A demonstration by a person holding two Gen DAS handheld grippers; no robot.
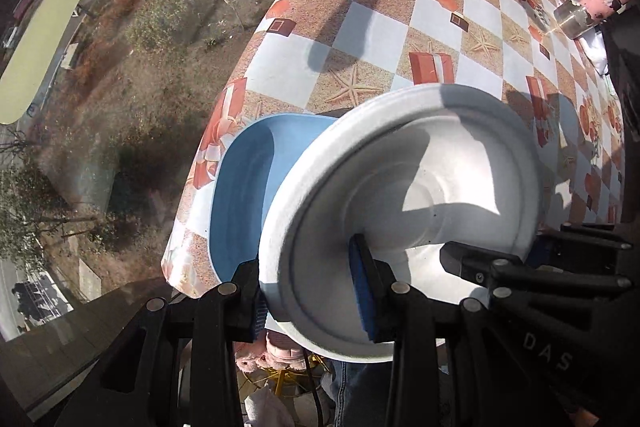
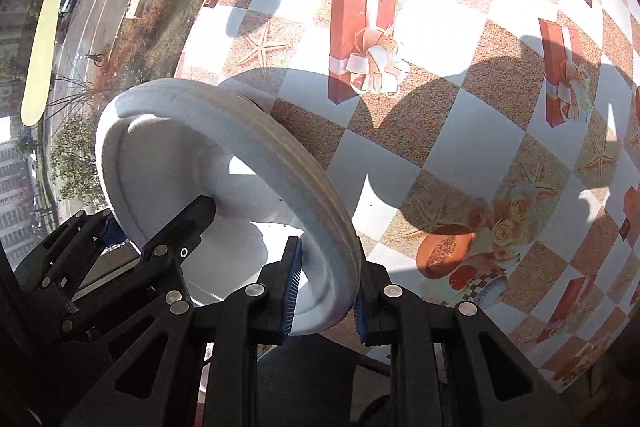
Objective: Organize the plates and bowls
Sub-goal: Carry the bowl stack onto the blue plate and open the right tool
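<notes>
White foam bowl was held tilted above the table edge, its rim clamped by the left gripper and the right gripper. Nothing was seen inside it. Behind it, a blue tub sat on the checked tablecloth.
</notes>
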